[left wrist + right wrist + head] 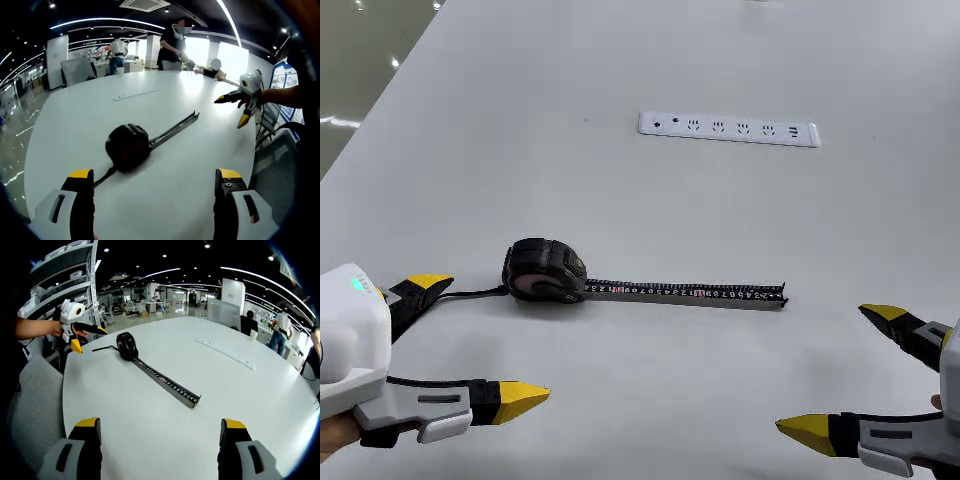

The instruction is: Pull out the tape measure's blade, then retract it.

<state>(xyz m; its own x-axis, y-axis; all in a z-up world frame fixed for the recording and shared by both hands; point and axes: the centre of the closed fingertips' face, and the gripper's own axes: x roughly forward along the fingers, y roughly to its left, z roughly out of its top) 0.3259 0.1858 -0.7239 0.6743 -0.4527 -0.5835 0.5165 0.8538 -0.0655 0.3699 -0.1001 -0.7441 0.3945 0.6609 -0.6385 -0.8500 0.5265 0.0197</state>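
A black tape measure [544,271] lies on the white table [650,200] with its blade [685,293] drawn out to the right, hook end [783,294] free. A black strap trails from the case toward the left. My left gripper [485,340] stands open at the lower left, just short of the case [128,146], jaws empty. At the lower right my right gripper [845,370] is open too, near the blade's tip [195,400], not touching it. The case [127,346] lies far off in the right gripper view.
A white power strip [728,128] lies flat at the back of the table. The table's left edge [380,105] drops to a glossy floor. People stand at the far side of the table [172,45]. A mesh chair [30,405] sits beside the table.
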